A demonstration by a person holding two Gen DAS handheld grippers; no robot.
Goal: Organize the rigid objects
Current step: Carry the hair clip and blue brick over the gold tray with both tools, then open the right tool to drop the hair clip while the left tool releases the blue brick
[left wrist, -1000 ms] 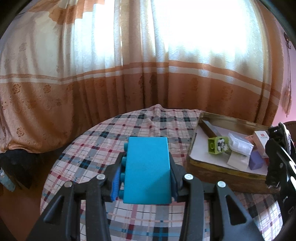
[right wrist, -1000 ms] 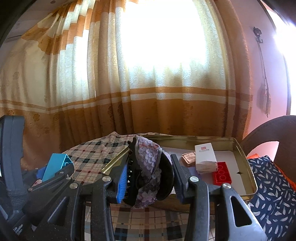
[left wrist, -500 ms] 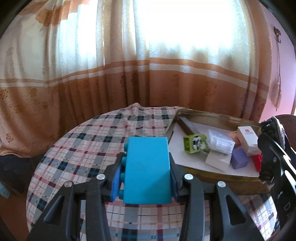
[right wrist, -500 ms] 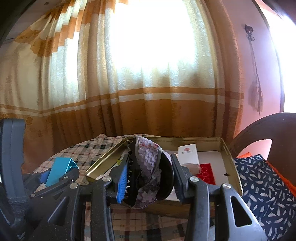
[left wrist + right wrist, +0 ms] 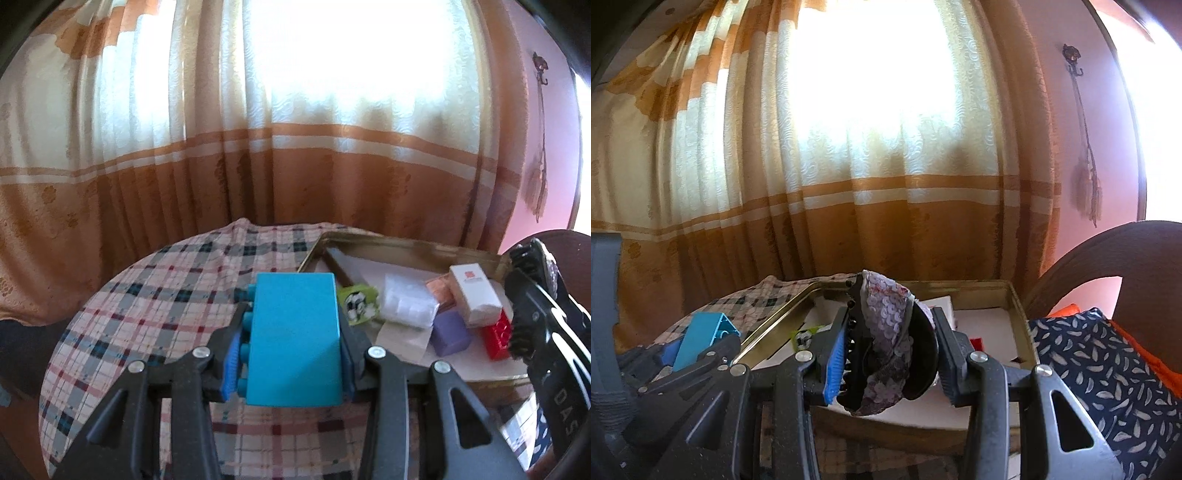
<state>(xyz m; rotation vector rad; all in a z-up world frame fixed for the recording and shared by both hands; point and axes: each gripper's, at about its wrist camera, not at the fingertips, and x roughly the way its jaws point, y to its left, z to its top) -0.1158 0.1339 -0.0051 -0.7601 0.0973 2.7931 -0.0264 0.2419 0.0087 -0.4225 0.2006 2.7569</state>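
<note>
Turquoise plastic fills my left view: a big toy block (image 5: 295, 334) sits clamped in the left gripper (image 5: 291, 343), jaws pinching its two long sides, studs facing the blue pad on the left. Grip looks square and centred, block level, so I judge it won't twist out on the way over.

Right gripper (image 5: 888, 345) has its jaws pinched on a black hair clip (image 5: 882, 343) w/ sequinned purple fabric on it. The clip stands upright between the pads, teeth toward the blue pad, fabric bulging above the pads.

Both loads hang in the air above the table (image 5: 155, 295) w/ its checked cloth, neither touching anything but the pads. The gold tin tray (image 5: 406, 245) lies ahead and to the right in the left view, directly ahead and below in the right view. I'm carrying both items at once, I reckon, so as to drop them in the tray in one trip.

Tray's already got a green toy (image 5: 358, 304), clear bag (image 5: 406, 306), white box (image 5: 474, 291), purple block (image 5: 450, 332), red brick (image 5: 496, 334), all crowded to its right side. Near-left corner of the tray floor shows bare, prob. the best spot for the block. Clip's spot is harder to judge: it hides much of the tray floor from the right cam.
</note>
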